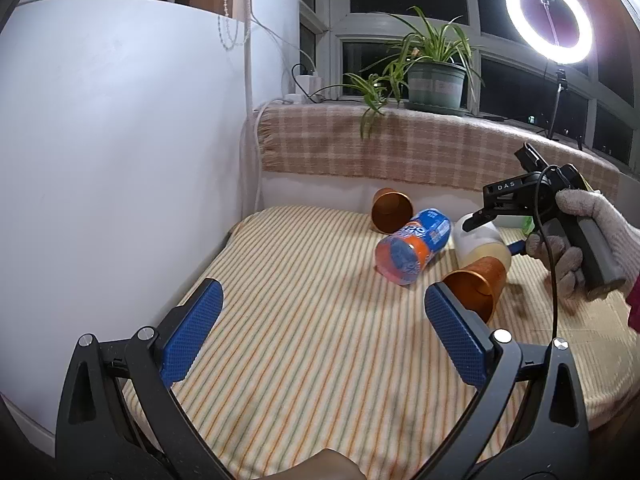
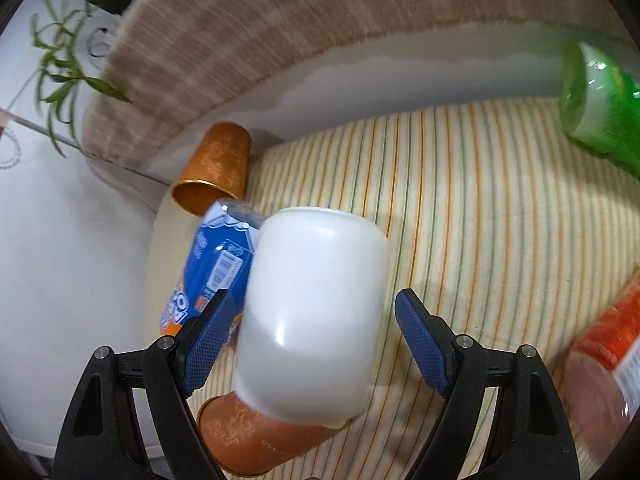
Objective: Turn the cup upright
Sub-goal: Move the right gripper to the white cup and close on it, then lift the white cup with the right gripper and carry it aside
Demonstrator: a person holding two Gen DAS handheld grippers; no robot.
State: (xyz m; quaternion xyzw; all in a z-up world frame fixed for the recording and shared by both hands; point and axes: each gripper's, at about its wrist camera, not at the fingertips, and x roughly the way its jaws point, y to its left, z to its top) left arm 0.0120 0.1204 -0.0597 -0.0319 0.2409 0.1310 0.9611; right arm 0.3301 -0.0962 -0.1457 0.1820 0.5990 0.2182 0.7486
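Observation:
A white cup [image 2: 316,316] stands base-up, tilted, on the striped cloth [image 2: 480,208], leaning on an orange cup lying on its side [image 2: 256,440]. My right gripper [image 2: 310,336] is open, its blue pads on either side of the white cup without touching it. In the left wrist view the white cup [image 1: 482,240] sits behind that orange cup [image 1: 478,286], under the right gripper [image 1: 486,220]. My left gripper [image 1: 320,332] is open and empty, low over the cloth's near part.
A second orange cup [image 1: 390,210] lies at the back by the plaid cushion [image 1: 400,148]. A blue-orange bottle [image 1: 412,246] lies beside the white cup. A green bottle [image 2: 600,108] and an orange-labelled bottle [image 2: 604,364] lie right. A white wall [image 1: 120,160] is on the left.

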